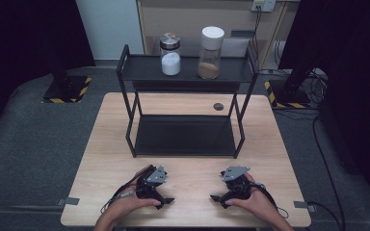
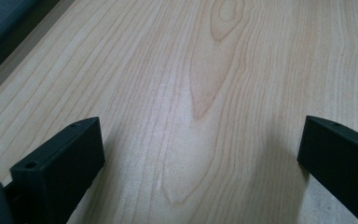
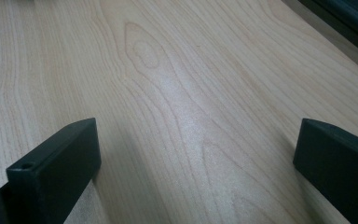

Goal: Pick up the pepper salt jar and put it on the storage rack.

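Grippers: both sat low over the near edge of the pale wooden table (image 1: 192, 173), well apart from each other, each held in one of the person's hands.
Left gripper (image 1: 163, 200): black two-jaw tool with a grey three-cornered plate on top, at the near left; in the left gripper view (image 2: 200, 154) its jaws stood wide apart with only bare wood grain between them.
Right gripper (image 1: 220, 198): matching black tool at the near right; in the right gripper view (image 3: 196, 154) its jaws gaped just as wide, holding nothing.
Black metal two-tier shelf rack (image 1: 144, 70): stood on the far half of the table, well apart from both grippers.
Glass jar of white powder with a silver lid (image 1: 170, 54): upright on the rack's top shelf, left of centre.
Tall clear jar of brown grains with a white lid (image 1: 210, 52): upright on the same shelf, just right of the first jar, not touching it.
Lower shelf: dark and bare.
Small dark round cap (image 1: 218, 106): set in the tabletop at the far side, behind the rack.
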Action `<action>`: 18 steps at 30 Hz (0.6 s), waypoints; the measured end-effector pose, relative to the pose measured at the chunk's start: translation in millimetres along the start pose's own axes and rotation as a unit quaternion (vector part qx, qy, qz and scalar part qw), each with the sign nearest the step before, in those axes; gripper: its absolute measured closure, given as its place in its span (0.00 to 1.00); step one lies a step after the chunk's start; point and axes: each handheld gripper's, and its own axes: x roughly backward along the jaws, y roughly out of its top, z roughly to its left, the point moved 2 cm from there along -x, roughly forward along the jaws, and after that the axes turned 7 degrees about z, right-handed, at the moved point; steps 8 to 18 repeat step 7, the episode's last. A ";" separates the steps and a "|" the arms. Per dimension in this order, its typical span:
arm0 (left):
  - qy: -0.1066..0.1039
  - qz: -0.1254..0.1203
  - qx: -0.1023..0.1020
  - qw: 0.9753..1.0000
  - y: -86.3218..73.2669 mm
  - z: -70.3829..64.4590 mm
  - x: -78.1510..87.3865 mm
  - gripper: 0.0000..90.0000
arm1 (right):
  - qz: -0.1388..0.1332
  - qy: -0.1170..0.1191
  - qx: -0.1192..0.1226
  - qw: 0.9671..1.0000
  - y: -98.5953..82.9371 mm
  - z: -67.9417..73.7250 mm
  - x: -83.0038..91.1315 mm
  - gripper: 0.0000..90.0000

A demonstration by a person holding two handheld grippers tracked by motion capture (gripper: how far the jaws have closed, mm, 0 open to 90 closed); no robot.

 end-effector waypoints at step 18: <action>0.000 0.000 0.000 1.000 0.1 0.0 0.0 0.00 | 0.000 -0.001 -0.002 1.000 0.4 1.0 -0.2 0.01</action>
